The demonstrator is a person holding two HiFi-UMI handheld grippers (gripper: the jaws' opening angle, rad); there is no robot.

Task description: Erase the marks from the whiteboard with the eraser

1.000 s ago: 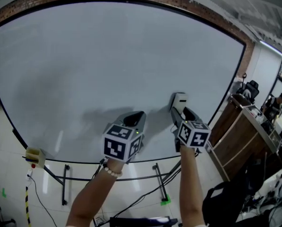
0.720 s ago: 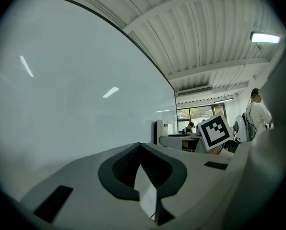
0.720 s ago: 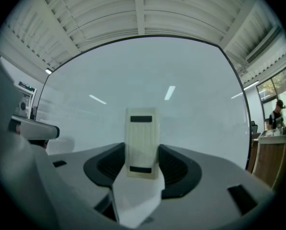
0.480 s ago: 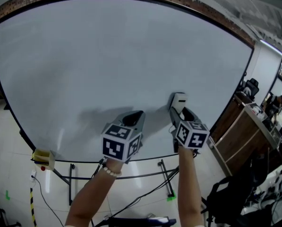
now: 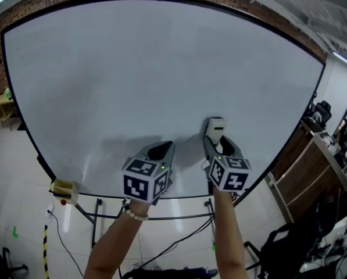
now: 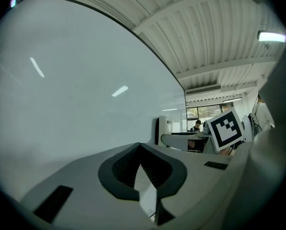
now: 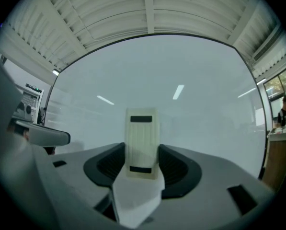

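At whiteboard (image 5: pixel 161 68): right gripper (image 5: pixel 214 139) fingers clamped on eraser (image 5: pixel 215 127); left gripper (image 5: pixel 160 150) fingers together (empty).

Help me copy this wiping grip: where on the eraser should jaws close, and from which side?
Grip the eraser by its long side edges near its lower end, from behind, as the right gripper does: its broad front faces the whiteboard, leaving the narrow sides free.

Eraser (image 7: pixel 142 143): lower end hidden between right gripper (image 7: pixel 142 166) jaws. Contact with whiteboard (image 7: pixel 181 80) ahead of jaws not determinable. Board stand (image 5: pixel 179 217) below grippers partly hidden by forearms. Yellow item (image 5: pixel 64 189) far left of left gripper (image 5: pixel 159 151): too small to identify.
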